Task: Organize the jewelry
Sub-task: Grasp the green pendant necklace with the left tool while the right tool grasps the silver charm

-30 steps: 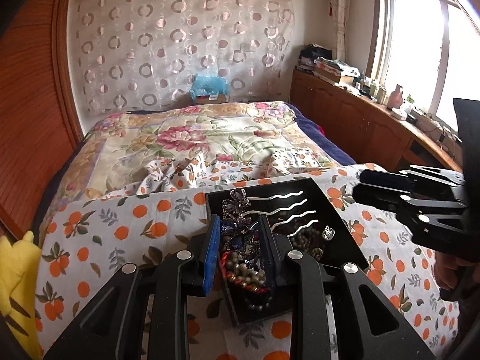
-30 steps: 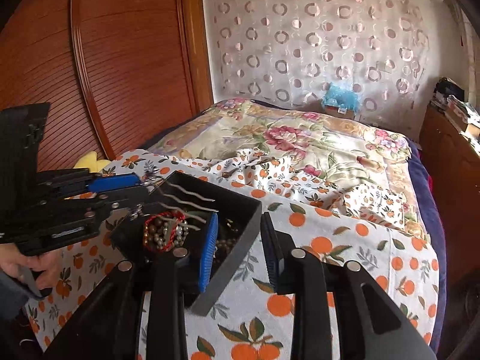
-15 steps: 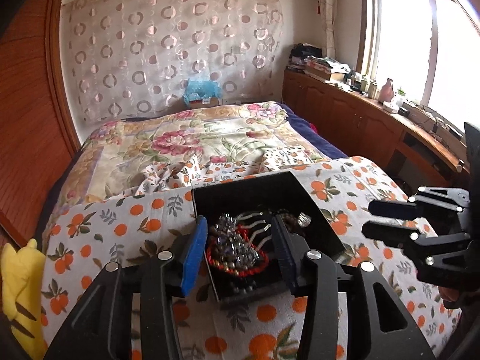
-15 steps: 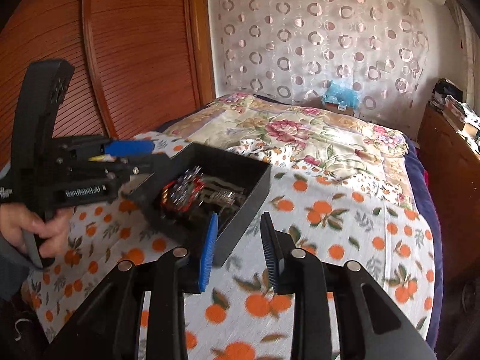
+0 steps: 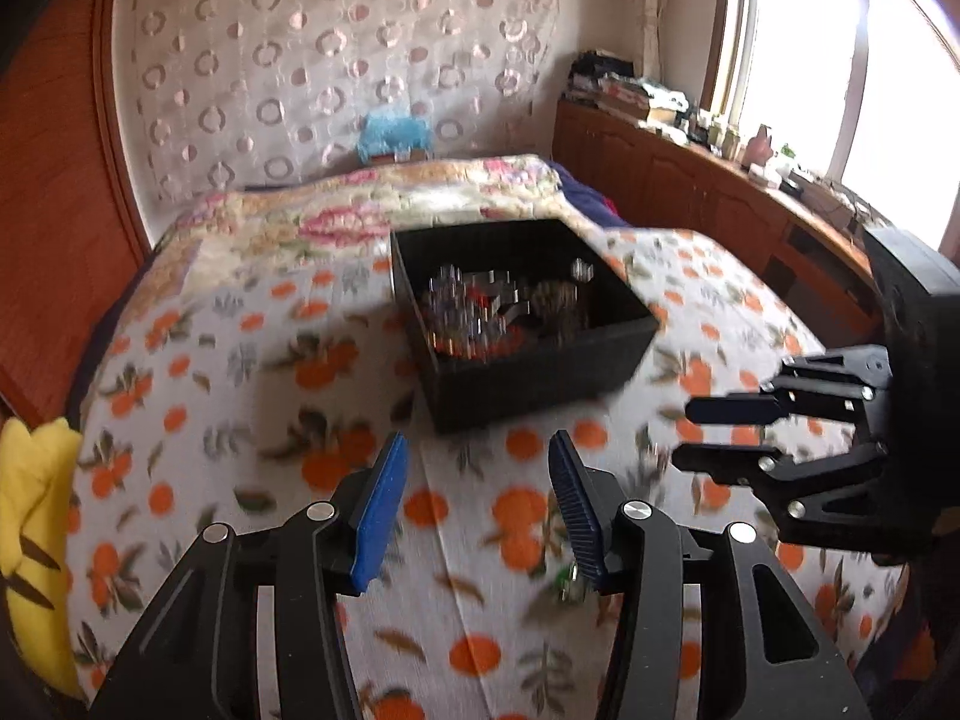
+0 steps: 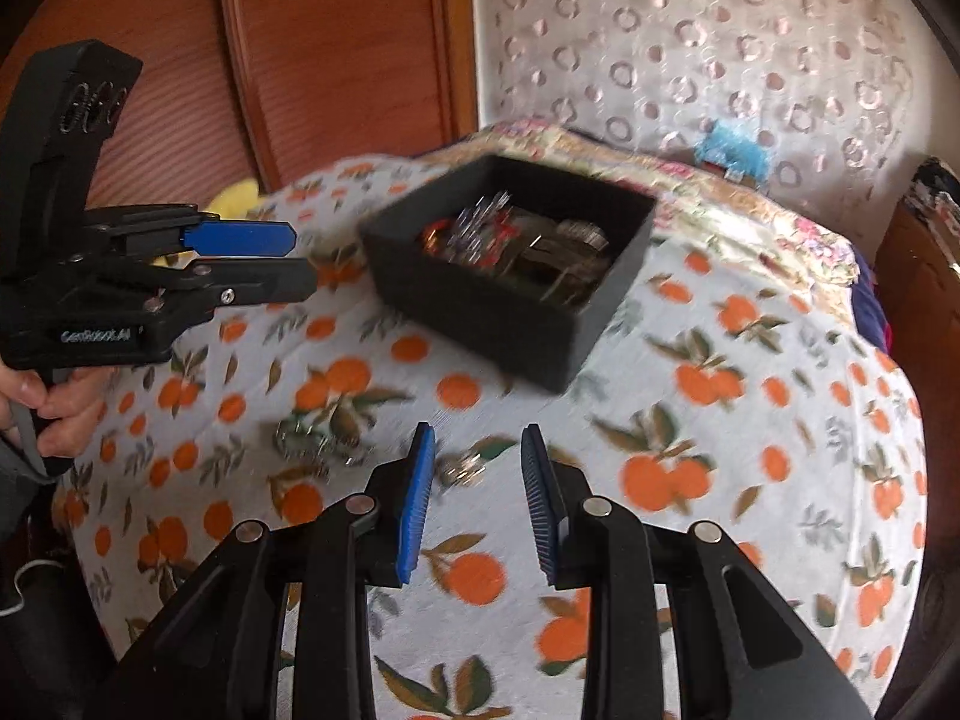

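Note:
A black open box (image 5: pixel 528 324) full of mixed jewelry (image 5: pixel 480 306) sits on the orange-print cloth; it also shows in the right wrist view (image 6: pixel 510 258). My left gripper (image 5: pixel 477 495) is open and empty, held back from the box's near side. My right gripper (image 6: pixel 474 489) is open and empty, above the cloth in front of the box. A small silver piece (image 6: pixel 462 471) lies on the cloth between its fingertips, and a silver chain (image 6: pixel 306 444) lies to its left. A small green piece (image 5: pixel 567 579) lies by my left gripper's right finger.
The cloth (image 5: pixel 252 432) covers a bed with a floral quilt (image 5: pixel 384 204) behind. A yellow toy (image 5: pixel 30 528) lies at the left edge. A wooden headboard (image 6: pixel 336 48) stands to the left, a wooden cabinet (image 5: pixel 690 180) under the window to the right.
Both grippers have pulled back from the box and opened wider. The box now sits on the cloth, farther from both. Loose pieces on the cloth have come into view.

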Demonstrator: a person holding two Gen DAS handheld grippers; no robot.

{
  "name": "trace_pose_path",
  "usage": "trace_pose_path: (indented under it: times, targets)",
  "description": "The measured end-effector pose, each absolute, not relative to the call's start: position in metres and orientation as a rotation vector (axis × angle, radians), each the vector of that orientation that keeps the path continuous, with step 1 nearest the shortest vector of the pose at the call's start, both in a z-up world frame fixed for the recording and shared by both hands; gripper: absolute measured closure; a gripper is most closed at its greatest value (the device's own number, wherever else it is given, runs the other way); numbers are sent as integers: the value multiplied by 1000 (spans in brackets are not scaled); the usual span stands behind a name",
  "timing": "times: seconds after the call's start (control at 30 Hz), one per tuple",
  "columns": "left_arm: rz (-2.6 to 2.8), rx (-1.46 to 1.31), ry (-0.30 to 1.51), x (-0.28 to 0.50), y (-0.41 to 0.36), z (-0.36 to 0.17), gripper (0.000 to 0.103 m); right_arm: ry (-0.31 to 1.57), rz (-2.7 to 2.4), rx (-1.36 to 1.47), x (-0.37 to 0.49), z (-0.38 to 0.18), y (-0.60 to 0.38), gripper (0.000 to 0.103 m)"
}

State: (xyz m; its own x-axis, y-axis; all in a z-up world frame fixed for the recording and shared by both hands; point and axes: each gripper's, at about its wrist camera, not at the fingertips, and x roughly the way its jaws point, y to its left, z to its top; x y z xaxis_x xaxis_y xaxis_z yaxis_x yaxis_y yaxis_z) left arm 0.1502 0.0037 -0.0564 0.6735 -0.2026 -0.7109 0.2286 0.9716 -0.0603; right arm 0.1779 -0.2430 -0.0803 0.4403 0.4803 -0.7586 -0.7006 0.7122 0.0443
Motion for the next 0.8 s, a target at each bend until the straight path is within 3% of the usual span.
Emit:
trace_pose_path:
  times: [0.27, 0.33, 0.57, 0.8]
  targets:
    - [-250, 27, 845, 124, 6, -75, 56, 858, 714, -357, 174, -96, -228, 71]
    - [-246, 40, 844, 118, 5, -77, 56, 853, 699, -355, 175, -96, -230, 86]
    - [-254, 34, 825, 103, 0, -78, 57, 828, 642, -298, 172, -89, -243, 86]
    - [-280, 69, 849, 100, -13, -82, 71, 784, 635, -256, 147, -73, -258, 86]
